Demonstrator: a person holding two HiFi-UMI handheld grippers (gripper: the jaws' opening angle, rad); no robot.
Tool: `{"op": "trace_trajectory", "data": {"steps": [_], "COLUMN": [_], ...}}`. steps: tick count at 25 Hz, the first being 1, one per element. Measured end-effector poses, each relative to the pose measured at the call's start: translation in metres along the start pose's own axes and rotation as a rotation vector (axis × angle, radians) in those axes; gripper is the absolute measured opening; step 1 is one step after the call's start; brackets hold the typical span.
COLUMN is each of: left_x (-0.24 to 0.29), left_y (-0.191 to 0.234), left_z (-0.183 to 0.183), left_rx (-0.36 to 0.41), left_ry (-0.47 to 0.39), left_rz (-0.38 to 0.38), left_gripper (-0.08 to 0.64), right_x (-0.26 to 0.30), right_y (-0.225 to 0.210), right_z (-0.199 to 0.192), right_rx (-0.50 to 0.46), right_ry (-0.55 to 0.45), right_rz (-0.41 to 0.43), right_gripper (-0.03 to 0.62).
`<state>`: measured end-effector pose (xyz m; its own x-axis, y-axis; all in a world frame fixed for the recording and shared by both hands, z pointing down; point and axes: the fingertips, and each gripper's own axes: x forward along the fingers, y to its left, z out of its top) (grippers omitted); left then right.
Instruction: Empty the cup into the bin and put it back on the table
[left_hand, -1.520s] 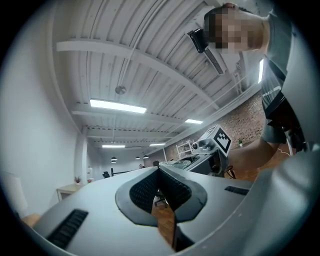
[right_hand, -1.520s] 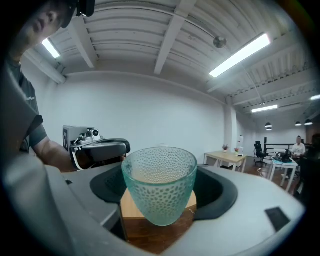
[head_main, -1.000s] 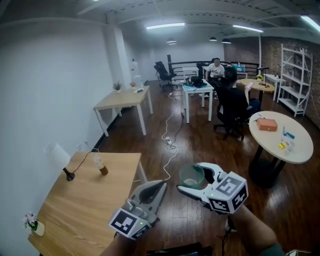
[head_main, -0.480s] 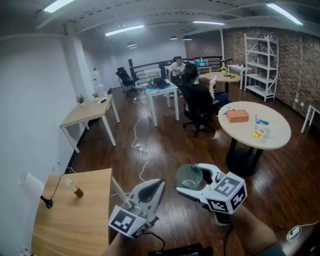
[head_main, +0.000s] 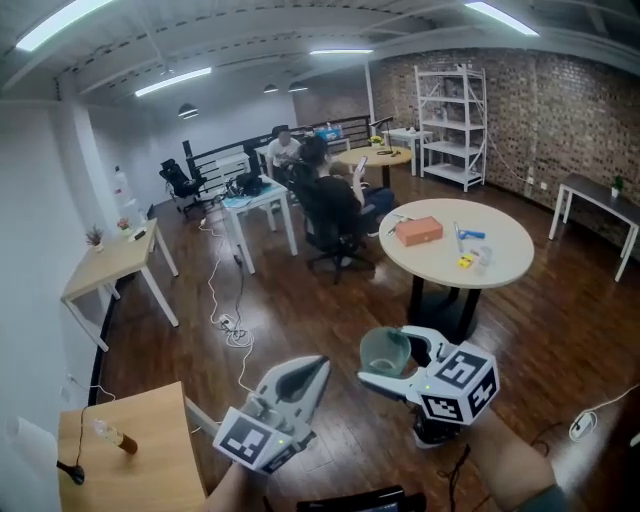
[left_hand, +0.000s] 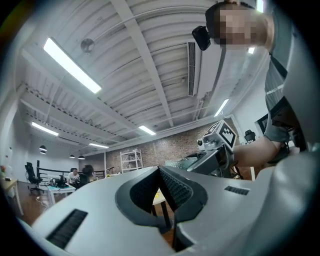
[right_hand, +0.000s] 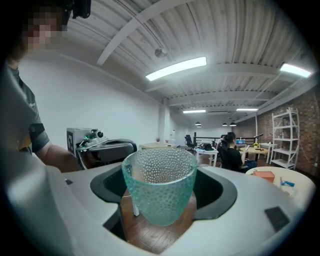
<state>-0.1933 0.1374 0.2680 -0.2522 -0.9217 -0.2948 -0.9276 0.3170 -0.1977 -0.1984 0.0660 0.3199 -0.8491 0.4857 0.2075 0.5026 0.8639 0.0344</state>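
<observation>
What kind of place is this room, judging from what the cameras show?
Most likely an open-plan office or studio in a loft-like room. Desks and office chairs stand on a wooden floor, people sit at the far tables, and a white shelving unit stands against a brick wall.

open-plan loft office here: pale desks (head_main: 105, 262) along the left wall, swivel chairs (head_main: 180, 180) far back, seated people (head_main: 335, 190) at a white desk (head_main: 255, 195), round table (head_main: 430, 268) to the right, metal shelving (head_main: 452, 125) against bare brick (head_main: 540, 110), strip lights (head_main: 175, 80) overhead, cables (head_main: 225, 315) trailing over dark wood floor (head_main: 300, 300).
</observation>
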Motion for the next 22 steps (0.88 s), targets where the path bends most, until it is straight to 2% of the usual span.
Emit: {"op": "trace_trajectory", "data": {"steps": [5,11,22], "left_x": [0.024,0.055,0.149], "left_y": [0.009,0.015,0.014], "left_z": [-0.013,-0.028,-0.063], "left_rx": [-0.040,-0.064,-0.094], "left_ry": [-0.026,-0.045,-0.049], "left_rz": [-0.113,-0.213,-0.333], "left_gripper": [-0.006,-0.006,-0.006], "right_x": [-0.001,-0.007,-0.041], "right_y": [-0.025,-0.057,-0.149], "right_z": [-0.008,-0.012,-0.027], "right_rx": [0.036,0.064,0.104], "right_ry": [0.023,0.035,0.046], "right_rz": [-0.106,-0.204,-0.330], "right_gripper": [0.394,0.394,0.394]}}
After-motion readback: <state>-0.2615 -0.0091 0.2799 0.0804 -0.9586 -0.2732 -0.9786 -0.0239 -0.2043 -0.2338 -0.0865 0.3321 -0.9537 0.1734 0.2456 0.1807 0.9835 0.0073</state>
